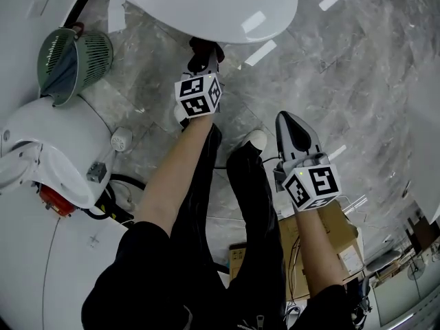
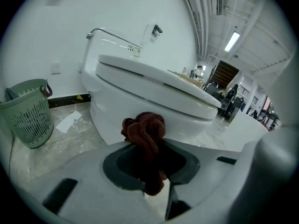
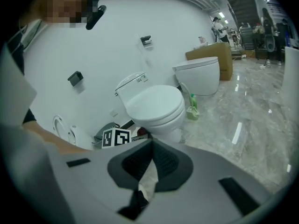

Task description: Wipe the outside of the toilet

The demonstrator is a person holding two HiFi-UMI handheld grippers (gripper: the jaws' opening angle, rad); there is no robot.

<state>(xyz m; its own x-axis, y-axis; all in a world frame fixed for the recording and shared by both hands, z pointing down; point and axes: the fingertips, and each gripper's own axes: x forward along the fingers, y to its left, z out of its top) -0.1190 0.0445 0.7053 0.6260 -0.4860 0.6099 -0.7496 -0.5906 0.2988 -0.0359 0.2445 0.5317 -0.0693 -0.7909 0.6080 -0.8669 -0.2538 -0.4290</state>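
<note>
On the wide gray floor (image 1: 357, 67) stands the big white toilet (image 2: 154, 101), lid down, right in front of you. A green basket (image 2: 28, 118) stands beside it by the wall, and a brown box (image 1: 323, 239) sits by your right arm. Your left gripper (image 1: 203, 55) is squeezed tight on a dark red cloth (image 2: 145, 127) that is bunched up in a ball. It is low down by the side of the bowl, under the seat. I cannot tell if the cloth touches the bowl yet. Your right gripper (image 1: 287, 122) is closed with nothing in it, and it hangs well away from the toilet. I think you are about to wipe the side of the bowl. To do it well, push the cloth flat on the white side and rub in long, slow strokes that follow the round shape. Hold the cloth tight so it does not slip out. Let only the soft cloth touch the bowl, not the hard jaws, or you may scratch it. A small white paper (image 2: 67, 121) lies on the floor between the basket and the toilet; leave it be. I can read no brand name or words on the toilet. The cubes (image 1: 199, 96) on the grippers show only black and white squares, and the label on the box is too small to read.
</note>
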